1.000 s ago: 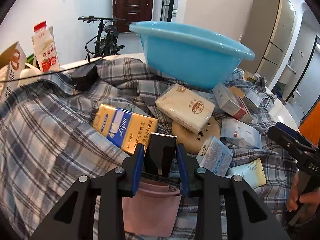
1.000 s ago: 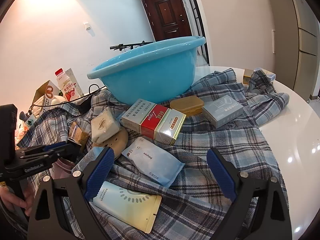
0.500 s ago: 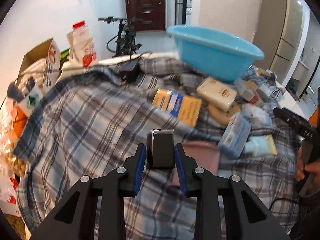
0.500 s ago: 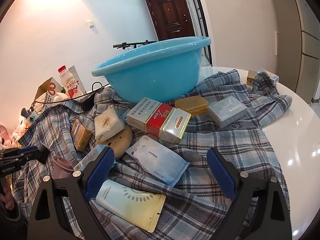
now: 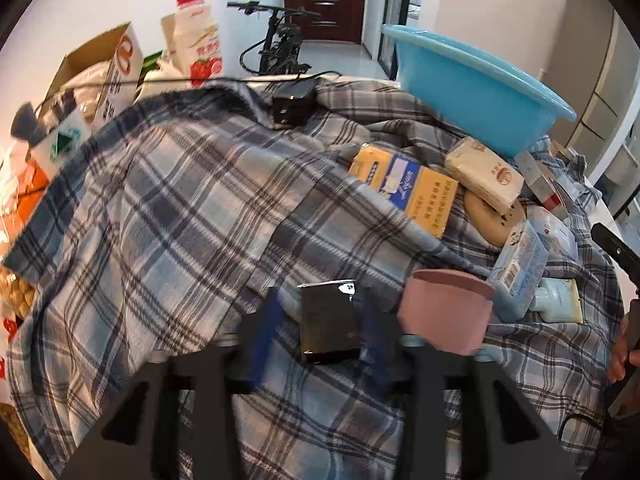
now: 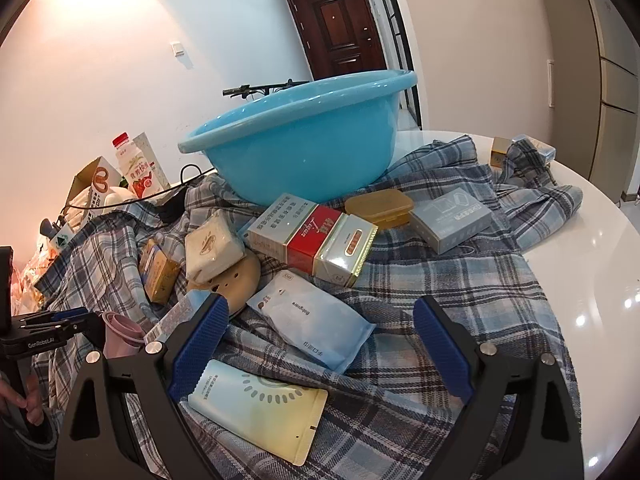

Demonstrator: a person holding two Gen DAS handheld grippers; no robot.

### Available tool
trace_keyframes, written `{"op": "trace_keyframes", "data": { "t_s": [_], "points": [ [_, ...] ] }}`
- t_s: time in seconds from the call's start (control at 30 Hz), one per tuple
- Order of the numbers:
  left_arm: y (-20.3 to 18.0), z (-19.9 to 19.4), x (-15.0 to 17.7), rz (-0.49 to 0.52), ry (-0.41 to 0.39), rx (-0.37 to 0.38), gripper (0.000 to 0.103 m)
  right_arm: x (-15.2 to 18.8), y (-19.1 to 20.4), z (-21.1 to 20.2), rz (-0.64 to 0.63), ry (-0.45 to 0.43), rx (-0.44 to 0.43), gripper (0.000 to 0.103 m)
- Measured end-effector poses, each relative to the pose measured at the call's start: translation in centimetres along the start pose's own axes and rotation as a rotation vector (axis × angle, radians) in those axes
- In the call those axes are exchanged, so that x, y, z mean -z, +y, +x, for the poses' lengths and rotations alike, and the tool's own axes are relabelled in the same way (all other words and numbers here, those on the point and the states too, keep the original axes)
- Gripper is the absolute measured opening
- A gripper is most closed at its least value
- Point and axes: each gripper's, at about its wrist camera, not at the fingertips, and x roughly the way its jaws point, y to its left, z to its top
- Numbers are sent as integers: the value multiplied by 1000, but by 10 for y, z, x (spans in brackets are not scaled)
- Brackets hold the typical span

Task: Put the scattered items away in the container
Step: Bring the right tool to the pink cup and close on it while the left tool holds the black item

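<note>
A small black box lies on the plaid cloth between the blurred blue pads of my left gripper. Its jaws are opening and a gap shows on the box's left side. A pink cup stands just to the right. The blue basin sits at the back of the pile. My right gripper is open and holds nothing, hovering over a pale blue pouch and a blue-yellow pouch. The left gripper shows at that view's left edge.
Around the basin lie a yellow-blue carton, a tissue pack, a red-and-silver carton, an amber case and a grey box. A black charger and milk carton stand at the back left. The white table is on the right.
The left gripper pulled back from the pile toward the near left with the black box clamped, then its jaws spread and let the box go. The right gripper stayed still.
</note>
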Motion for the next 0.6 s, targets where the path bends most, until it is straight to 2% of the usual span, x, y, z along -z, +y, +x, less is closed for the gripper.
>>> {"op": "trace_keyframes", "data": {
  "t_s": [0.2,0.3,0.4,0.53,0.57,0.6],
  "points": [
    [-8,5,5,22,20,22,63,1,5,2,-24,7,6,93],
    [-17,8,7,59,7,-8,62,1,3,1,-20,3,8,93],
    [-8,18,6,18,46,-4,62,1,1,-1,-13,-3,8,93],
    [-8,18,6,27,35,-12,62,1,2,-1,-17,-4,7,93],
    [-9,18,6,30,32,-15,59,1,3,-1,-20,-3,8,93],
    [-10,18,7,35,24,-29,38,1,4,-1,-25,-3,9,93]
  ]
}}
